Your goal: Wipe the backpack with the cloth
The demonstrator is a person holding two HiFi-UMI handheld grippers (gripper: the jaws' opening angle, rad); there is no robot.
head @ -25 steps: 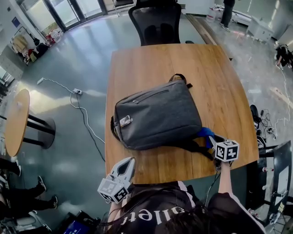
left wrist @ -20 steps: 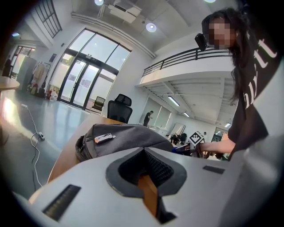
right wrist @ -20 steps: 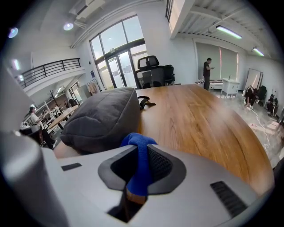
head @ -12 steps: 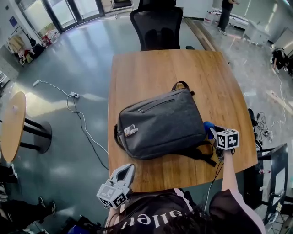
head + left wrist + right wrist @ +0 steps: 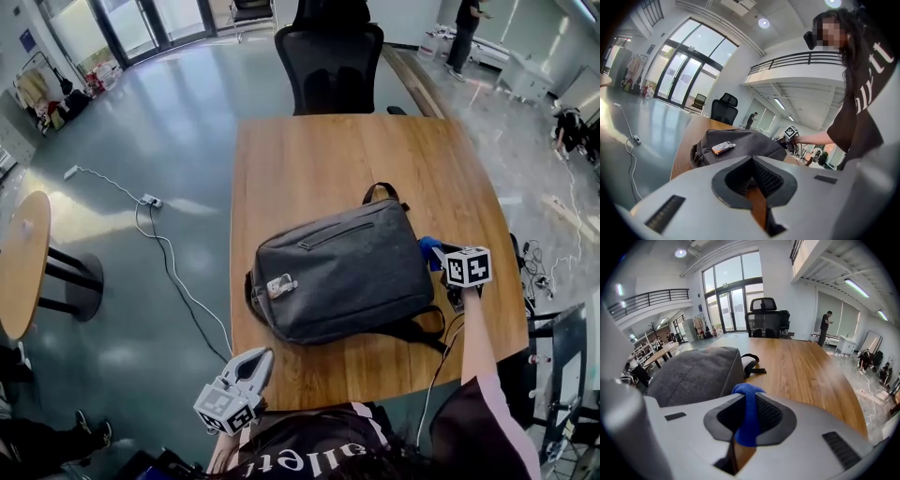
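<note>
A grey backpack (image 5: 342,272) lies flat on the wooden table (image 5: 309,159), its handle pointing to the far right. My right gripper (image 5: 439,258) is at the backpack's right side, shut on a blue cloth (image 5: 428,247). In the right gripper view the blue cloth (image 5: 749,413) is pinched between the jaws of the right gripper (image 5: 747,397), just beside the backpack (image 5: 693,373). My left gripper (image 5: 257,360) hangs by the table's near edge, shut and holding nothing. From the left gripper (image 5: 752,161) the backpack (image 5: 736,143) shows ahead.
A black office chair (image 5: 328,56) stands at the table's far end. A round side table (image 5: 19,262) and a power strip with cable (image 5: 150,200) are on the floor at the left. A person (image 5: 462,33) stands far behind. Equipment sits right of the table.
My right gripper has carried the blue cloth along the backpack's right side, from its near corner toward the handle end. The left gripper stays near the table's front edge.
</note>
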